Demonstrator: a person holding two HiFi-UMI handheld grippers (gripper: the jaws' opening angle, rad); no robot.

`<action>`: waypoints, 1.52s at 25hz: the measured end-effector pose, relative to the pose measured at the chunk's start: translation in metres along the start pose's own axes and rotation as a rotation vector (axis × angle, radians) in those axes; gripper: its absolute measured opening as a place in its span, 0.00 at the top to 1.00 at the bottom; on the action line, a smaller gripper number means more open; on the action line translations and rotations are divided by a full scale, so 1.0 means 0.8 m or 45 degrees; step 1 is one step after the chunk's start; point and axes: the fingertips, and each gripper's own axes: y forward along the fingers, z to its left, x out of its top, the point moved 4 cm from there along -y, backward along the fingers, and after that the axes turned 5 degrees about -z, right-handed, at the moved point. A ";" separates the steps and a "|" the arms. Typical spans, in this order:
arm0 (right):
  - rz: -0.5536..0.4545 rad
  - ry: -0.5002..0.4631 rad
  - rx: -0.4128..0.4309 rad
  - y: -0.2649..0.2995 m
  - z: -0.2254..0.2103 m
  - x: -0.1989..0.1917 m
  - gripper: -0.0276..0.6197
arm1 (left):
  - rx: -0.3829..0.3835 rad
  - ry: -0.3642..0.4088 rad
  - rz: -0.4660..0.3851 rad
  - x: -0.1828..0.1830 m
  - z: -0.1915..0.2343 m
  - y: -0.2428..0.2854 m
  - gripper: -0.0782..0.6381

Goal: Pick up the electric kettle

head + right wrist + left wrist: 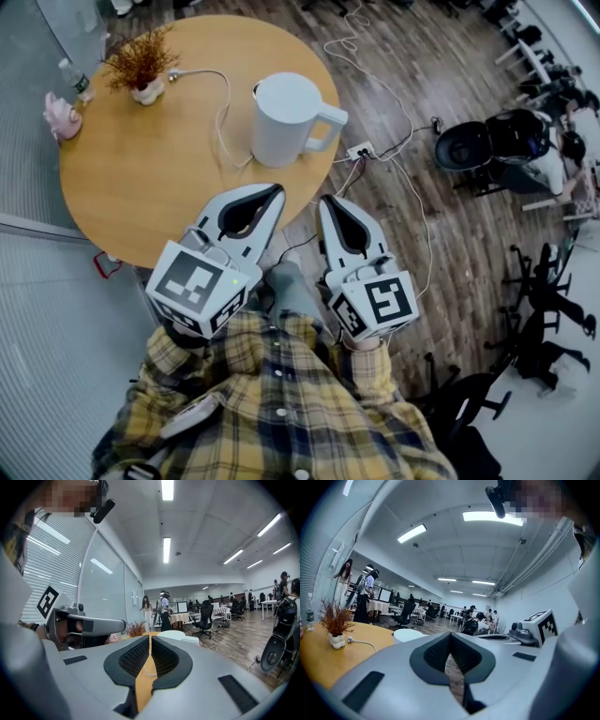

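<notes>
Kettle untouched on the round surface, both grippers short of it.
The white electric kettle [286,117] stood upright at the upper middle of the head view, near the right edge of the wooden surface [141,178], with its handle pointing right. Below it, the left gripper [274,192] and the right gripper [328,202] hung side by side at the surface's lower edge, clear of the kettle. Each had its jaws together with nothing between them. A potted plant [141,66] sat at upper left, and a white cable [221,117] curved from beside it toward the kettle's base.
</notes>
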 end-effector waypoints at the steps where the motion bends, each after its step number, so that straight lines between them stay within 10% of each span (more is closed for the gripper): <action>1: 0.003 0.001 0.004 0.005 -0.007 0.000 0.90 | 0.005 -0.001 0.001 0.000 0.002 0.008 0.89; 25: 0.070 -0.021 0.285 0.102 -0.173 0.028 0.90 | 0.308 -0.019 -0.056 0.020 0.034 0.167 0.89; 38: 0.084 -0.001 0.237 0.144 -0.162 0.014 0.90 | 0.288 -0.012 -0.061 0.028 0.082 0.160 0.89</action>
